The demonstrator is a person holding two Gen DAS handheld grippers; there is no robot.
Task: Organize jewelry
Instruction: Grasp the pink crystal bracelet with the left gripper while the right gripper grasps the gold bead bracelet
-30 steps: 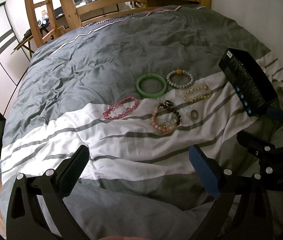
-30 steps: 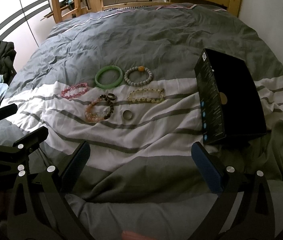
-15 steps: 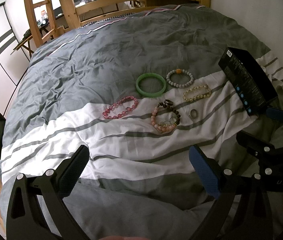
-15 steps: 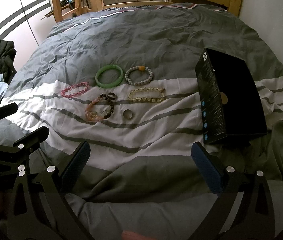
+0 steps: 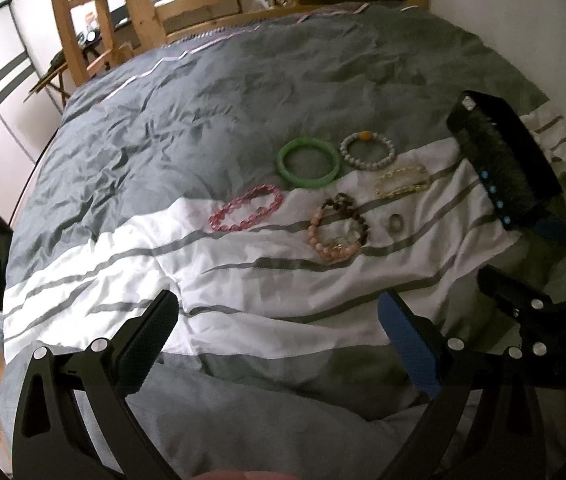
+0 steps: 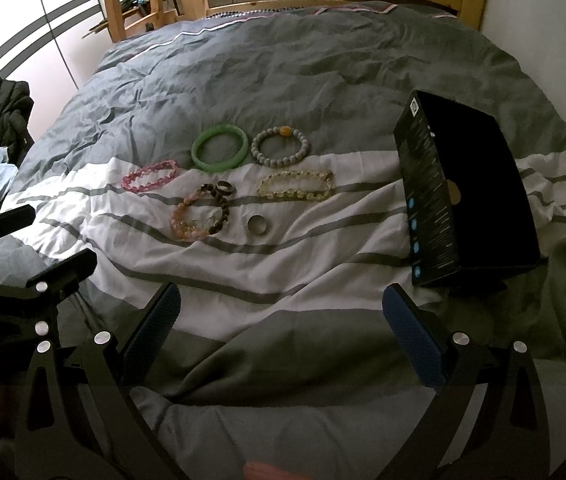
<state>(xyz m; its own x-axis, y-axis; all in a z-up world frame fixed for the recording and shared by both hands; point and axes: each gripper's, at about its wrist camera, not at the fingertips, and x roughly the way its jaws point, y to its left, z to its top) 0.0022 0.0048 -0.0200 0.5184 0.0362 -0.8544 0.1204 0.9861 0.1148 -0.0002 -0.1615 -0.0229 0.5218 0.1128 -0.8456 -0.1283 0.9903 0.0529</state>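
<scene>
Grey-and-white striped bedding point(image 5: 243, 288) fills the left wrist view. The left gripper point(image 5: 279, 320) hangs released and empty, short of the jewelry: a green jade-like bangle point(image 5: 309, 169), a pink bead bracelet point(image 5: 246, 209) and a small metal ring point(image 5: 395, 222).

From the right wrist view, the right gripper point(image 6: 279, 312) is likewise spread wide, holding nothing. A black cardboard box point(image 6: 467, 196) stands open at the right, well apart from a yellow bead bracelet point(image 6: 295, 186). Nothing looks sorted yet; seemingly every piece remains to be moved.
</scene>
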